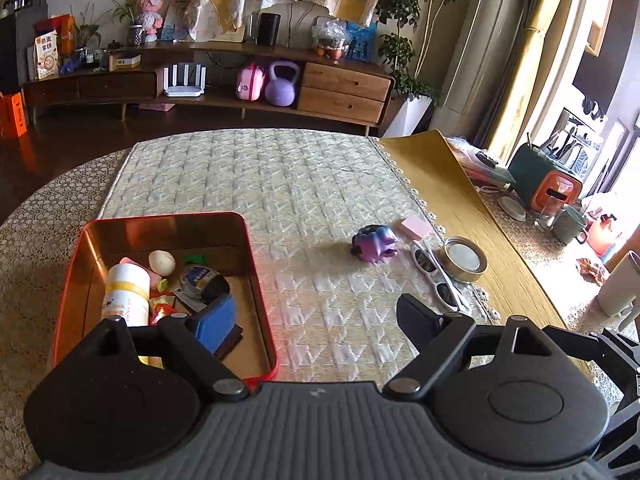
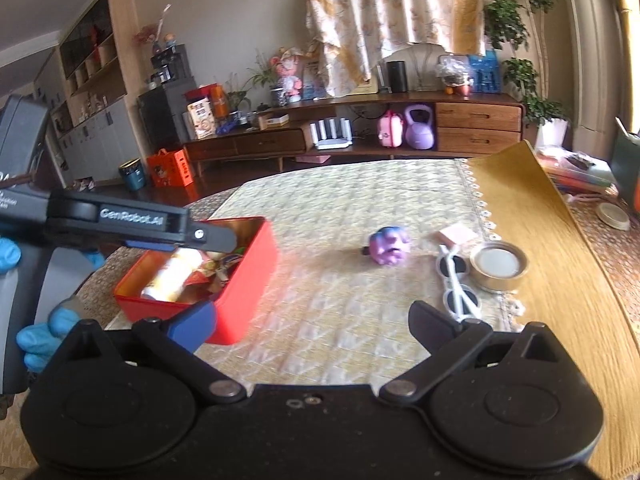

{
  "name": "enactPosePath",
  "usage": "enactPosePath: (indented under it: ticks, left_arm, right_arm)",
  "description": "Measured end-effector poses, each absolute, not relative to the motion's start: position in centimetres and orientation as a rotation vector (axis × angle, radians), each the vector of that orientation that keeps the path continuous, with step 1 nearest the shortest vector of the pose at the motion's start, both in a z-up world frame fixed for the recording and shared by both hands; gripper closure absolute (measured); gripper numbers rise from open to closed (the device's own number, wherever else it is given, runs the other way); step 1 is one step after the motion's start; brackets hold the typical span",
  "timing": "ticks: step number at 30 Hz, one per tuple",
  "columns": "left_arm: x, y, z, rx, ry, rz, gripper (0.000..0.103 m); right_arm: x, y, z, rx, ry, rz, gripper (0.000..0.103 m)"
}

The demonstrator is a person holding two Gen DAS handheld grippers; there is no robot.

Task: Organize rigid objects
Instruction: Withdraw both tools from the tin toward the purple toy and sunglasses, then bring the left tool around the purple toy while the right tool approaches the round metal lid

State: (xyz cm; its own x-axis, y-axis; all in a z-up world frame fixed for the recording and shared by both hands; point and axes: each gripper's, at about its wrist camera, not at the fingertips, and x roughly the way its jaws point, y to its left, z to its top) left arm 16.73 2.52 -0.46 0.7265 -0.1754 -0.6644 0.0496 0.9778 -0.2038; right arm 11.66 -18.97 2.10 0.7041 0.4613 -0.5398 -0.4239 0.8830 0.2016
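Note:
A red tin box [image 1: 264, 312] [image 2: 248, 280] sits on the quilted mat at the left and holds a white bottle [image 1: 126, 292], a pale egg-shaped thing [image 1: 161, 262] and several small packets. A purple toy [image 1: 376, 245] [image 2: 389, 249], a pink block [image 1: 416, 227] [image 2: 456, 235], white sunglasses [image 1: 438, 280] [image 2: 458, 284] and a round metal tin [image 1: 464, 260] [image 2: 499, 266] lie on the mat to the right. My left gripper [image 1: 316, 316] is open and empty, its left finger over the box. My right gripper [image 2: 316, 324] is open and empty, above the mat between the box and the sunglasses.
A yellow runner [image 1: 460, 200] covers the table's right part. Beyond it stand a green and orange appliance [image 1: 548, 184], a glass, a mug [image 1: 568, 224] and a white cup [image 1: 620, 284]. The left gripper's body and a blue-gloved hand [image 2: 36, 340] fill the right view's left side.

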Motion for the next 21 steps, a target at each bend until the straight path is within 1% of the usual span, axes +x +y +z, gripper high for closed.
enactPosePath:
  ticks: [3,5,6,7,21]
  left_arm:
    - [16.8,1.0,-0.6,-0.162,0.743,-0.141,0.015]
    - [17.2,0.1,-0.7,-0.151,0.752,-0.143,0.013]
    - [17.4,-0.3,-0.8,-0.152,0.755,-0.149,0.005]
    - [17.7,-0.6,-1.0,-0.157,0.758,-0.158,0.0]
    - [22.4,-4.0,-2.9,-0.165,0.766,-0.15,0.0]
  right_arm:
    - [12.0,-20.8,2.0,0.086,0.61,0.452,0.001]
    - [12.3,-21.9,1.9,0.097,0.603,0.429,0.001]
    - [12.5,-22.5,1.8,0.104,0.599,0.416,0.001]
    - [12.7,-23.0,1.7,0.109,0.597,0.406,0.001]
    - [17.8,-28.0,0.7,0.06,0.586,0.304,0.001]
